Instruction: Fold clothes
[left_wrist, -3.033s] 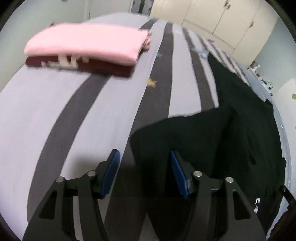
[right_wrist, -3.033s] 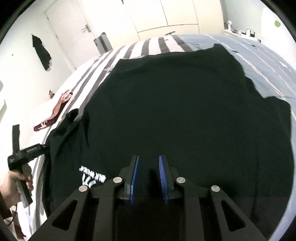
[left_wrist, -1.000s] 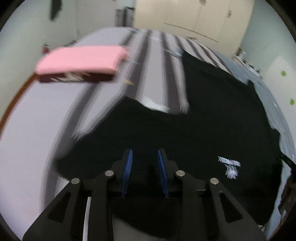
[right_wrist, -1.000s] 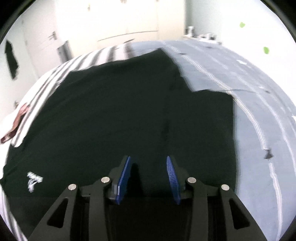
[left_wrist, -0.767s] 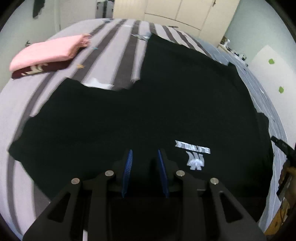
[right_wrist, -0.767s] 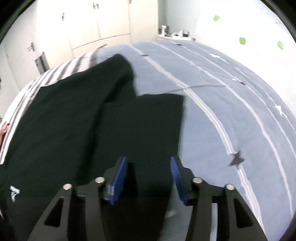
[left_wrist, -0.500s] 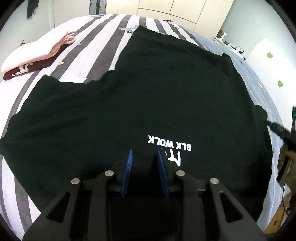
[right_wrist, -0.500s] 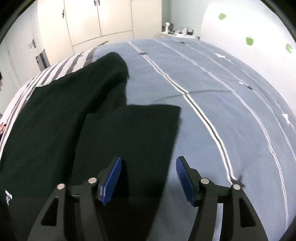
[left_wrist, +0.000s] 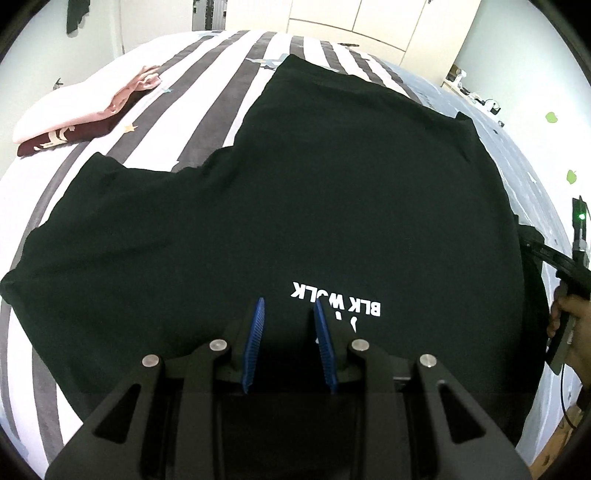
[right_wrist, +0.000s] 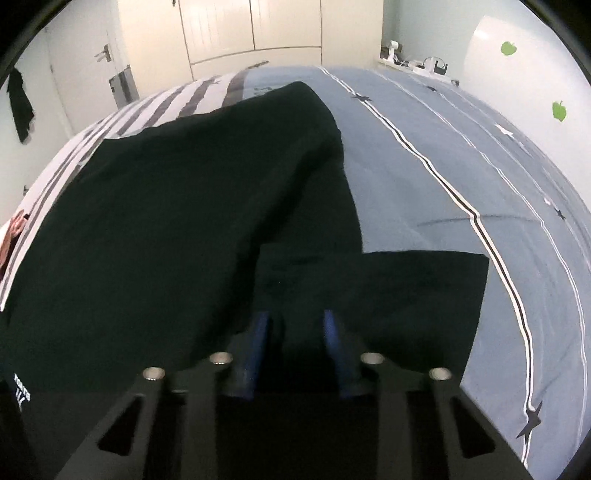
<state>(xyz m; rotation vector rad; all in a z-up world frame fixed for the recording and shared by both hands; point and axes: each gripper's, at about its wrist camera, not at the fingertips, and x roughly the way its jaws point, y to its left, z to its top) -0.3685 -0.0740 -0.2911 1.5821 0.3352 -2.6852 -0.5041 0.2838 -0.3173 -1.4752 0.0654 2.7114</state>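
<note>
A black T-shirt (left_wrist: 314, 184) lies spread flat on the bed, its white "BLK WOLK" print (left_wrist: 343, 299) upside down toward me. My left gripper (left_wrist: 289, 332) sits at the shirt's near edge just left of the print, jaws narrowed onto black cloth. In the right wrist view the same shirt (right_wrist: 166, 221) fills the left side and its sleeve (right_wrist: 406, 288) sticks out to the right over the blue cover. My right gripper (right_wrist: 295, 339) is at the sleeve's near edge, its blurred fingers drawn in on the fabric.
A folded pink garment (left_wrist: 74, 107) lies on a folded maroon one (left_wrist: 62, 138) at the bed's far left. The bedcover is grey-striped (left_wrist: 221, 74) on one side, blue (right_wrist: 480, 166) on the other. A hand (left_wrist: 576, 325) holds the other tool at the right edge. Wardrobes (right_wrist: 251, 29) stand behind.
The left gripper went from open to shut on the shirt's edge and the shirt got spread flat. The right gripper opened, swung right to the sleeve and narrowed again.
</note>
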